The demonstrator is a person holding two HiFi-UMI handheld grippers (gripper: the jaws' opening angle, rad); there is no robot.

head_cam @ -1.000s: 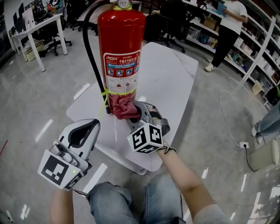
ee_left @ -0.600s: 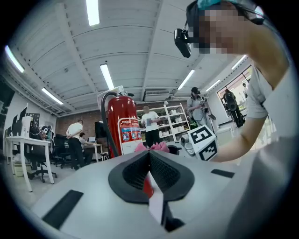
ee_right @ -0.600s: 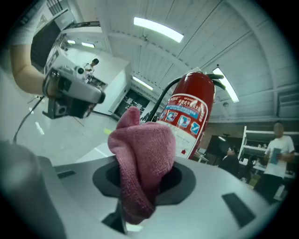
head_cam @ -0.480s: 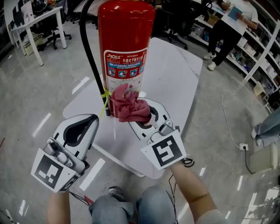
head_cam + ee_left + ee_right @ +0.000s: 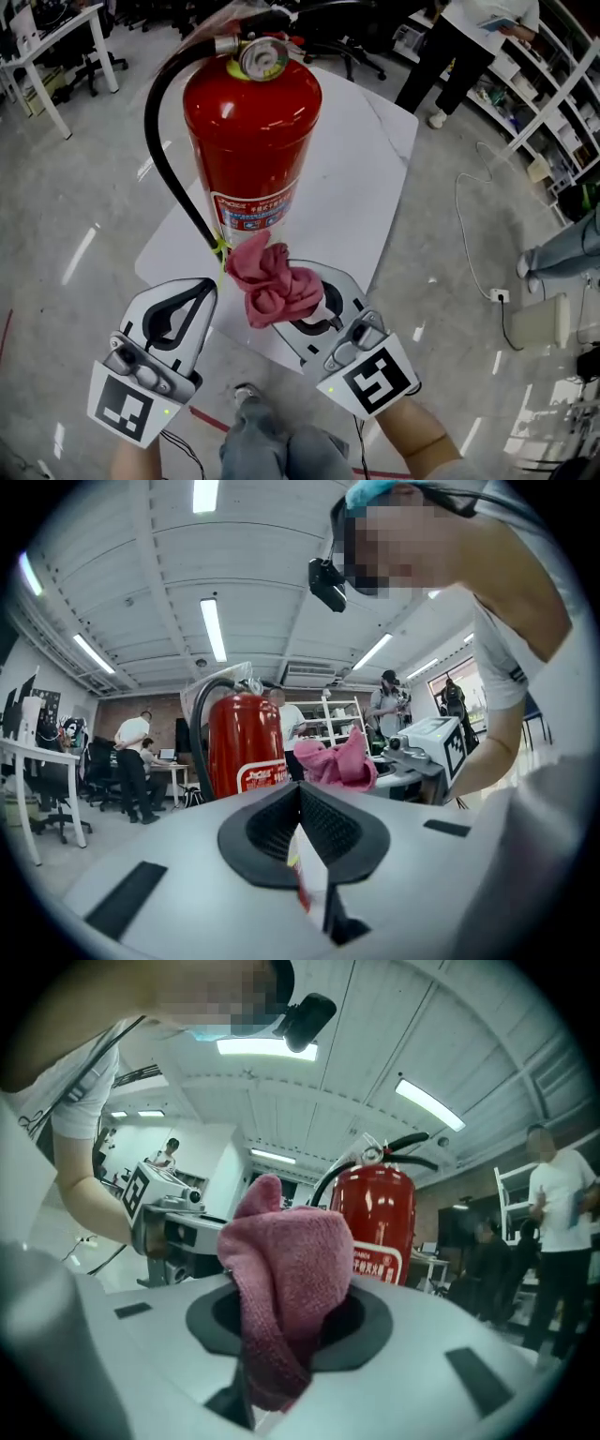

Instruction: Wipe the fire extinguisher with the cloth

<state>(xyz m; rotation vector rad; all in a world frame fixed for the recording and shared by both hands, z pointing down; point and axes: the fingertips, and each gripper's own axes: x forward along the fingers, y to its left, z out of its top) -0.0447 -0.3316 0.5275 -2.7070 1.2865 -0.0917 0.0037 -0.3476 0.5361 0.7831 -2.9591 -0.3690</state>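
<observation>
1. Right hand-held gripper (image 5: 306,302) is clamped on the pink cloth (image 5: 272,286), just in front of the fire extinguisher (image 5: 251,141) standing on the table (image 5: 361,178); a loose fold could slip free mid-wipe
2. Left hand-held gripper (image 5: 204,287), jaws together and empty, sits near the fire extinguisher without bracing it; a hard push may tip it

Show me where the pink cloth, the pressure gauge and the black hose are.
pink cloth (image 5: 272,286): head view, its bunched middle.
pressure gauge (image 5: 262,58): head view, dial face.
black hose (image 5: 153,120): head view, left bend.
</observation>
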